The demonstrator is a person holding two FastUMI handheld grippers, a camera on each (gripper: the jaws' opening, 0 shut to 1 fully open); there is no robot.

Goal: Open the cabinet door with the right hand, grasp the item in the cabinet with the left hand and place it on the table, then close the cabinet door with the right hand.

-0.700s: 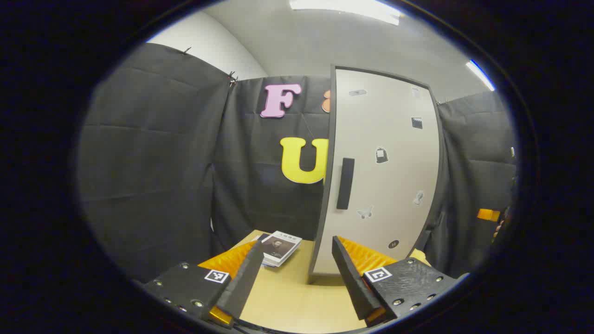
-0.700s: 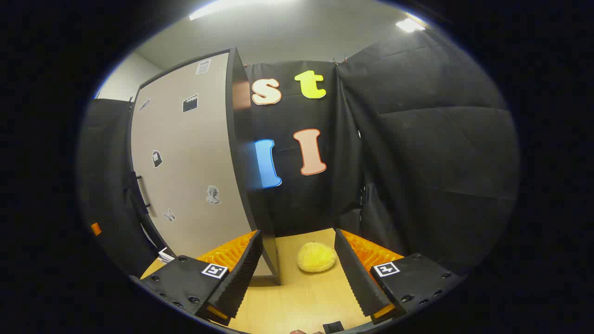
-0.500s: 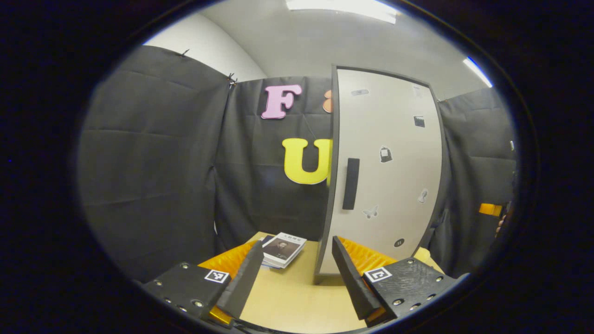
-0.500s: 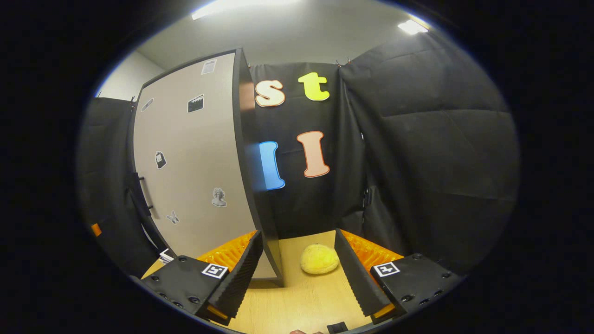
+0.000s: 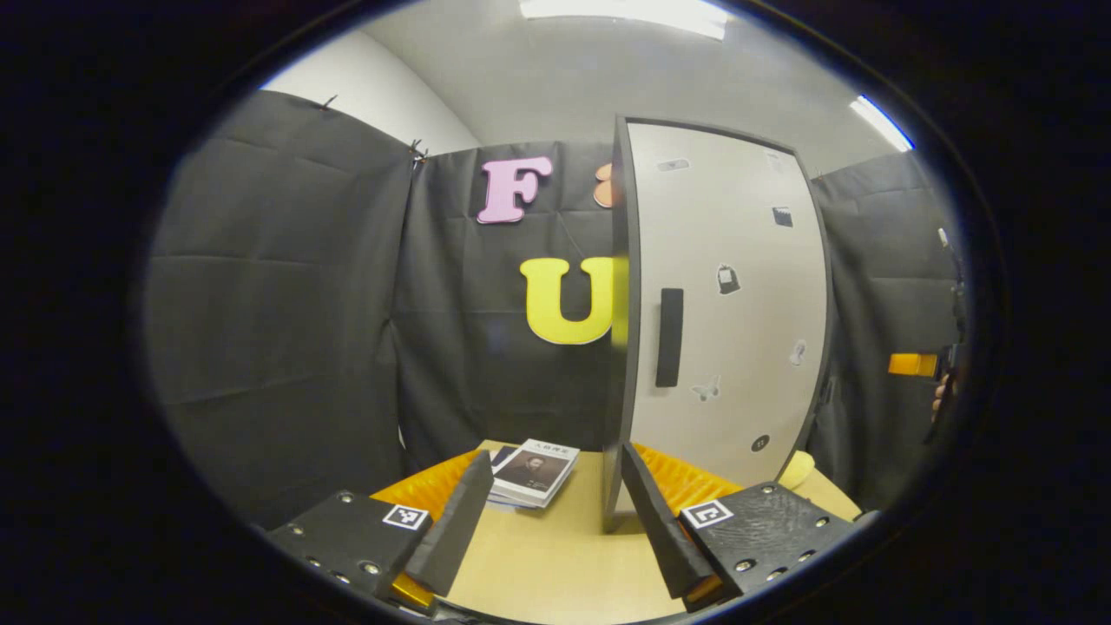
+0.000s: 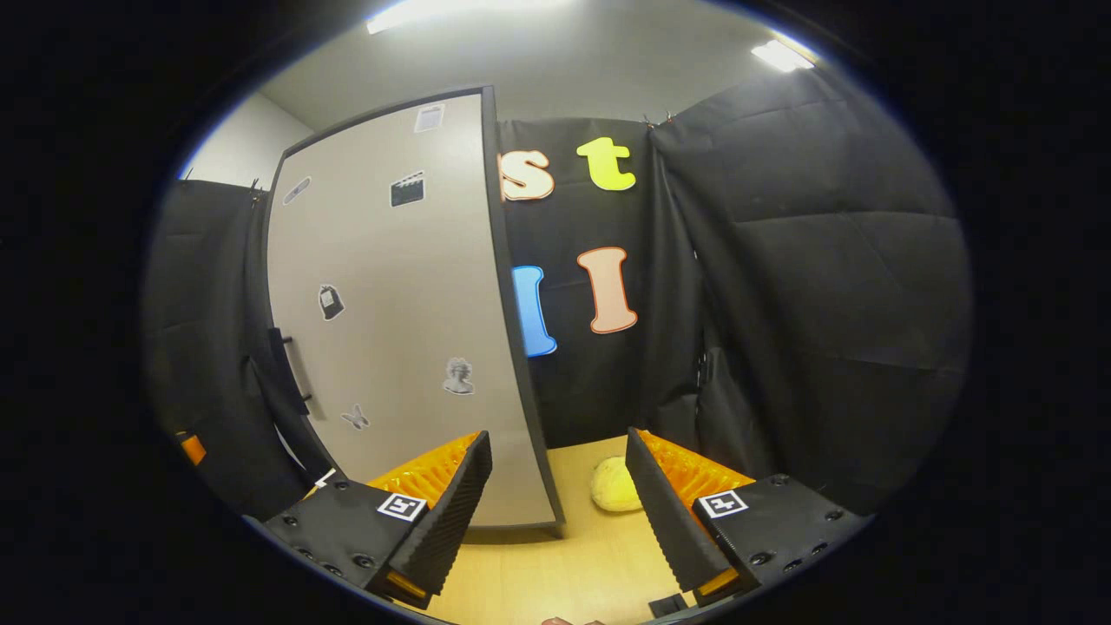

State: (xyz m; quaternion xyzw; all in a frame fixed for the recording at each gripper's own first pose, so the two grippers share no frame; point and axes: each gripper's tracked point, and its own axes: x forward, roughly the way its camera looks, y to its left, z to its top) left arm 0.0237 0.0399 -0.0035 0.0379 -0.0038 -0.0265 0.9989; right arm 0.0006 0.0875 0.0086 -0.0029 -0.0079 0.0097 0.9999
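A grey cabinet door (image 5: 733, 304) with small stickers stands flush and shut; its black handle (image 5: 669, 337) is on its left side. In the right gripper view the same door (image 6: 399, 330) rises just left of centre. A yellow lumpy item (image 6: 612, 486) lies on the wooden table (image 6: 555, 573) right of the cabinet, partly behind my right gripper's finger; its edge (image 5: 797, 469) peeks out in the left gripper view. My left gripper (image 5: 554, 469) is open over the table before the cabinet's left edge. My right gripper (image 6: 556, 443) is open, nothing between its fingers.
A small stack of books (image 5: 531, 473) lies on the table (image 5: 538, 555) left of the cabinet. Black cloth walls close in on all sides. A hand (image 5: 940, 401) shows at the far right in the left gripper view.
In the right gripper view the cabinet has slid rightward and the yellow item is now half hidden by the finger. In the left gripper view the cabinet shifted slightly right. Both grippers stayed open.
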